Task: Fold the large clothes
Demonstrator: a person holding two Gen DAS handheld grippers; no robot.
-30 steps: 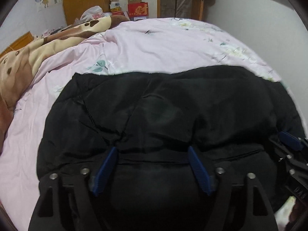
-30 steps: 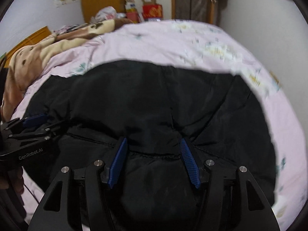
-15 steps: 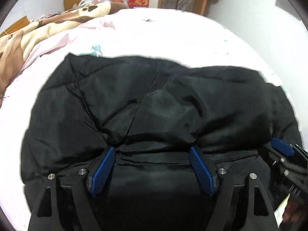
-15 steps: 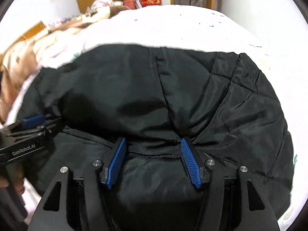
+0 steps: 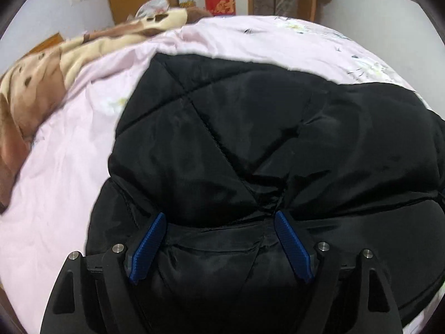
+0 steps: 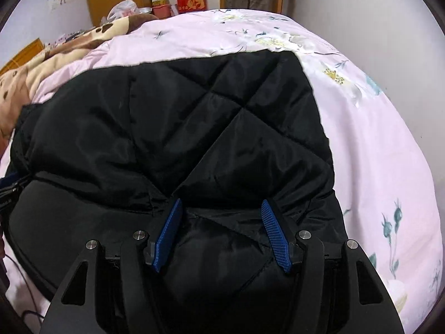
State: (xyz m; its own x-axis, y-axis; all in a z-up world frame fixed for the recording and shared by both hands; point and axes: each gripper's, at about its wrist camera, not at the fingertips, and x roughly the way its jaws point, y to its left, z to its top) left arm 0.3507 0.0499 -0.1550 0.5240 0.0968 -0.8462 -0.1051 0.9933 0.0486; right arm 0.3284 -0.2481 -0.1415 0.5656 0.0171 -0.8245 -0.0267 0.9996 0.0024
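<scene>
Both grippers, left gripper (image 5: 219,220) and right gripper (image 6: 221,206), are clamping thick bunches of the black quilted jacket (image 5: 278,128) lying on the pink bedspread (image 5: 69,167). Judging mid-fold: keeping both hands level, lowering the edge evenly, releasing only once flat.

I see a black, diamond-quilted jacket (image 5: 250,144) filling the space ahead of my blue pads (image 5: 147,247). Beyond it lies a pale pink floral bedsheet (image 6: 375,144), with a brown-and-cream spotted blanket (image 5: 36,83) far left.
</scene>
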